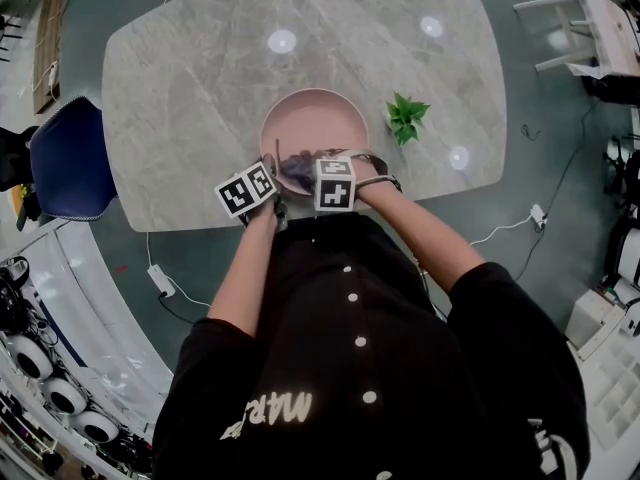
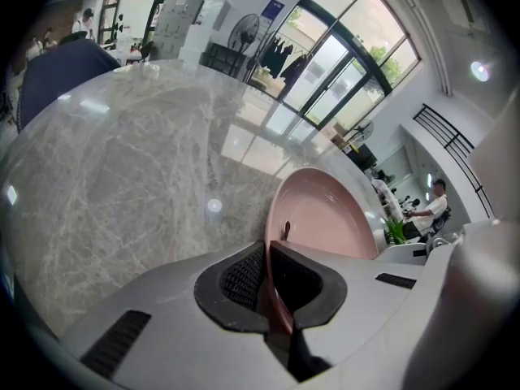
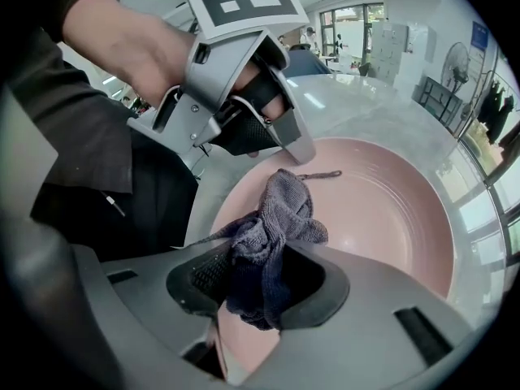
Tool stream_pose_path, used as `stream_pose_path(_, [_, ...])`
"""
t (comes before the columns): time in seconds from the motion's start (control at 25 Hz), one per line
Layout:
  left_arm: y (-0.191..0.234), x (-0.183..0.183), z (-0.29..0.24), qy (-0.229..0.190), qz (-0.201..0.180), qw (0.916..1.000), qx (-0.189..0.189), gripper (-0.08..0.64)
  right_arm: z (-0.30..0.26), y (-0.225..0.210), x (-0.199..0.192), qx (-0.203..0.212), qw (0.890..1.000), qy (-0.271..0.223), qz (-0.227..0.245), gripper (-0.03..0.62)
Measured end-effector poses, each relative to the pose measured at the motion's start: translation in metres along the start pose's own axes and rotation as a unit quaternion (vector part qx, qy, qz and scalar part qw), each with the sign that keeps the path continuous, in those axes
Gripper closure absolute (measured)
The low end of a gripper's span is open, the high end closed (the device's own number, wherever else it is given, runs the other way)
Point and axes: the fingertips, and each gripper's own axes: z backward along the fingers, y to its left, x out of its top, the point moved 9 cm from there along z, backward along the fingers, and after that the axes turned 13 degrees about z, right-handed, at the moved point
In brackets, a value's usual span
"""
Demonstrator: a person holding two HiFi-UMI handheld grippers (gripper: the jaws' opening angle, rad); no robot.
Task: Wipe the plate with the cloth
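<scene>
One wide, grey marbled bench [image 1: 190, 78] carries everything we are working with. Toward its near edge lies the pink plate [image 1: 318, 118], a shallow round dish sitting flat.

Our left claw [image 2: 266, 287] is clenched on the plate's near rim. In the left gripper view the pink edge runs between the two dark pads, which press on it from either side. Our right claw [image 3: 258, 279] is grasping the cloth [image 3: 276, 214], a small dark grey-blue rag bunched between its pads. A loose wad of the rag spills forward and appears to rest on the plate's inner face close to the near rim, with a thin loop trailing out of it. The two claws are very near each other there. A little green plant [image 1: 406, 118] stands on the bench just beside the plate, on our right.

We judge that the wiping itself is in hand, with one claw steadying the dish and the other working the rag over it. The rag sits only at the near side, and we cannot tell how much of the bare pink face has been covered.

The next move, as we see it, calls for sweeping the rag outward across the middle and the far side. We need enough downward pressure to rub. The wad should stay under the claw tips so the hard jaws do not scrape. The rim grip must hold firm so the plate neither slides nor tips, and the sweep must miss the left claw and the plant.
</scene>
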Motion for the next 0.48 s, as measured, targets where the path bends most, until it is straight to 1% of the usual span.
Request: stream_pose_path(0.48, [0.001,0.001,0.001,0.006,-0.003,1.0000,-0.004,0.531,0.005,0.004,-0.014,0.013,0.996,0.058,0.059,0.449])
